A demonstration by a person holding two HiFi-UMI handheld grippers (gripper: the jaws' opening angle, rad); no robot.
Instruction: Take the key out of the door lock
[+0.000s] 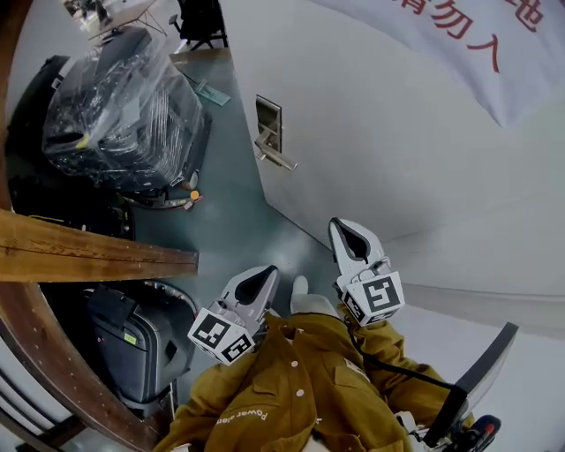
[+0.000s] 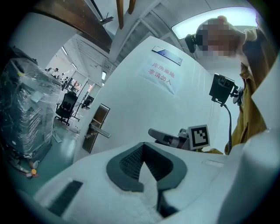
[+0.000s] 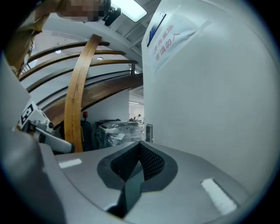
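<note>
The white door [image 1: 380,132] fills the right of the head view. Its brown lock plate [image 1: 268,122] with a silver lever handle [image 1: 275,156] sits far ahead of both grippers. In the left gripper view the lock plate [image 2: 97,127] and lever [image 2: 102,131] are small, and I cannot make out a key on them. My left gripper [image 1: 265,274] is shut and holds nothing. To its right, my right gripper [image 1: 342,226] is shut and empty too, close to the door face. Both are held near my mustard-jacketed chest, well short of the lock.
A plastic-wrapped stack of goods [image 1: 124,106] stands on the floor left of the door. A dark case [image 1: 141,344] sits below a curved wooden beam [image 1: 88,252]. A paper sign with red characters [image 1: 477,26] hangs on the door. An office chair [image 1: 201,22] stands far back.
</note>
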